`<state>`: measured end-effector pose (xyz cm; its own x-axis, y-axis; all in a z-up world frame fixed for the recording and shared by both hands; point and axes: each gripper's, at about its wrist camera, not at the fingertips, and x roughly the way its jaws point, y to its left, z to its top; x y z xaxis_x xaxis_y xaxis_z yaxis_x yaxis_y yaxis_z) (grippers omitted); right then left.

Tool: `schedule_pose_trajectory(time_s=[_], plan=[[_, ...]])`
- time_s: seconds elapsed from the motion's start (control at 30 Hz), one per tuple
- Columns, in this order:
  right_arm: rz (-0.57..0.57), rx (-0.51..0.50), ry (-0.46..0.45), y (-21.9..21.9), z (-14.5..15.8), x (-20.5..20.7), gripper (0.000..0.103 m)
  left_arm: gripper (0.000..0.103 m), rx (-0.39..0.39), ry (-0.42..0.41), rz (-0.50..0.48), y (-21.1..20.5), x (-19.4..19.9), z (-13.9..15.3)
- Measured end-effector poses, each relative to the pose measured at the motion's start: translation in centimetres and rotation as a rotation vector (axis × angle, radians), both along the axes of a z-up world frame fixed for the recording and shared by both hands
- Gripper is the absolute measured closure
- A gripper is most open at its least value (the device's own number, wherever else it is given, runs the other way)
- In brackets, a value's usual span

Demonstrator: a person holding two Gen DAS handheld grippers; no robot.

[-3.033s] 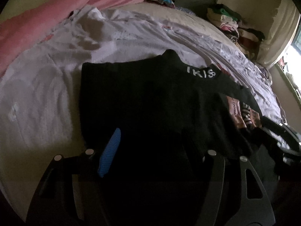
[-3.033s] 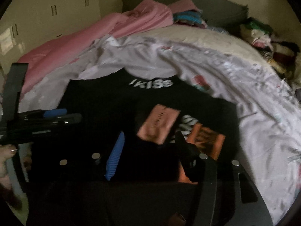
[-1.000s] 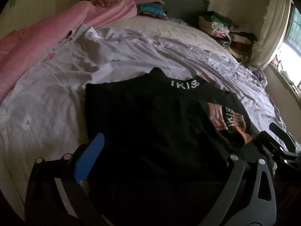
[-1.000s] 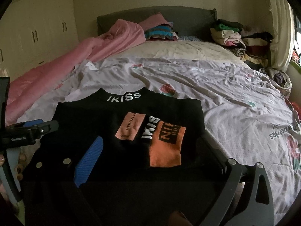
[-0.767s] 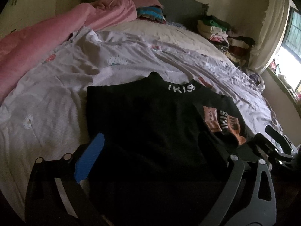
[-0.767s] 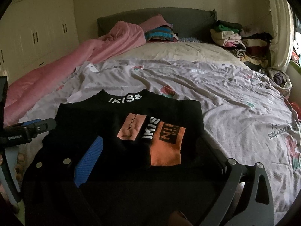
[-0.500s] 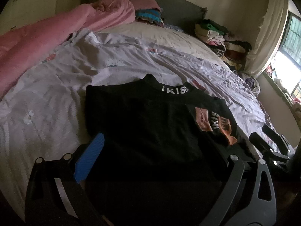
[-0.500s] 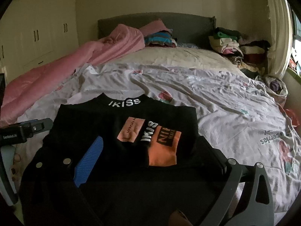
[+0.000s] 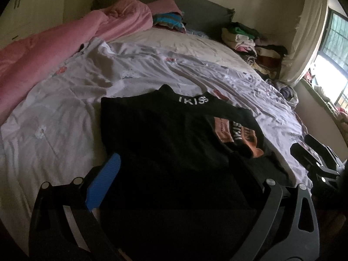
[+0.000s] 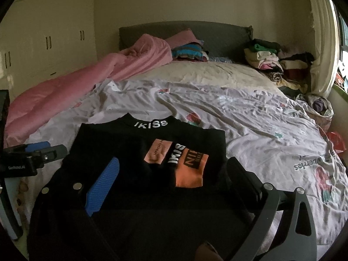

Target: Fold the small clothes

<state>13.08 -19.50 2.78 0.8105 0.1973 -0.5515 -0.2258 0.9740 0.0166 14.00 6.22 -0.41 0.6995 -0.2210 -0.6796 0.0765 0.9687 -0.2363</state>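
A black top with a white "IKISS" collar lies flat on the pale bedsheet, its right part folded over so an orange and pink print shows. It also shows in the right wrist view, print facing up. My left gripper is open and empty, above the top's near edge. My right gripper is open and empty, above the top's near right part. The left gripper shows at the left edge of the right wrist view; the right gripper at the right edge of the left wrist view.
A pink duvet runs along the bed's left side. Folded clothes are stacked at the far right by the curtain, more against the grey headboard. A wardrobe stands left. Printed sheet spreads right of the top.
Both grippers have opened, let go of the top and drawn back and up. The top's right part now lies folded flat with its print up.
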Motion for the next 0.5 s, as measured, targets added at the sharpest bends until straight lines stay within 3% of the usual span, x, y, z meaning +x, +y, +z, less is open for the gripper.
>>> schedule_pose_trajectory(time_s=[0.5], plan=[[0.023,0.013,-0.015,-1.1,1.4,-3.2,0.004,0.01,0.037,-0.018,0.003,-0.3,-3.5,1.8]])
